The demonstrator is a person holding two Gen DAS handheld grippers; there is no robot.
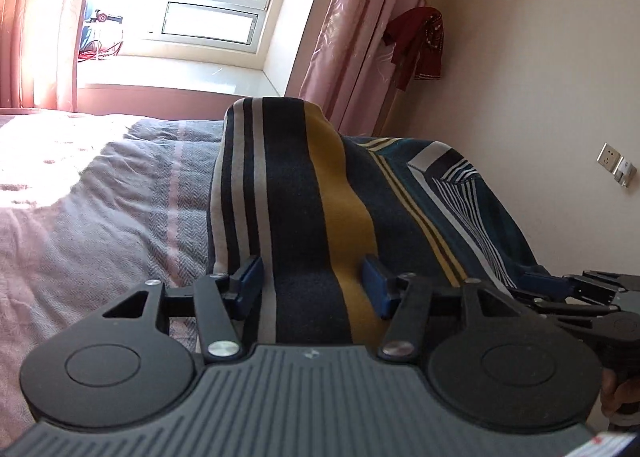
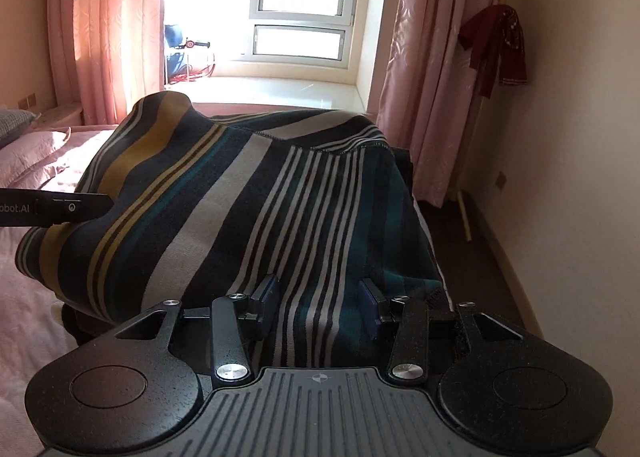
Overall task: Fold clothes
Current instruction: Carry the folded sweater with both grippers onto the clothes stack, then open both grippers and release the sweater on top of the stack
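Note:
A striped garment (image 1: 296, 193), navy with white, mustard and teal bands, lies humped on the bed's near corner. My left gripper (image 1: 314, 283) stands open over its near edge; the blue pads (image 1: 250, 277) sit apart, with cloth lying in the gap and not pinched. The right wrist view shows the same garment (image 2: 256, 201), and my right gripper (image 2: 318, 297) is open with the thin-striped part lying loose between its pads. Each gripper shows in the other's view: the right gripper (image 1: 560, 285) at the far right, the left gripper (image 2: 80, 205) at the left edge.
A pink and grey blanket (image 1: 100, 193) covers the bed to the left. Beyond are a bright window (image 2: 296, 29) and pink curtains (image 2: 420, 69). A dark red cloth (image 2: 496, 45) hangs on a rack by the right wall. Dark floor (image 2: 472, 257) runs along the bed's right side.

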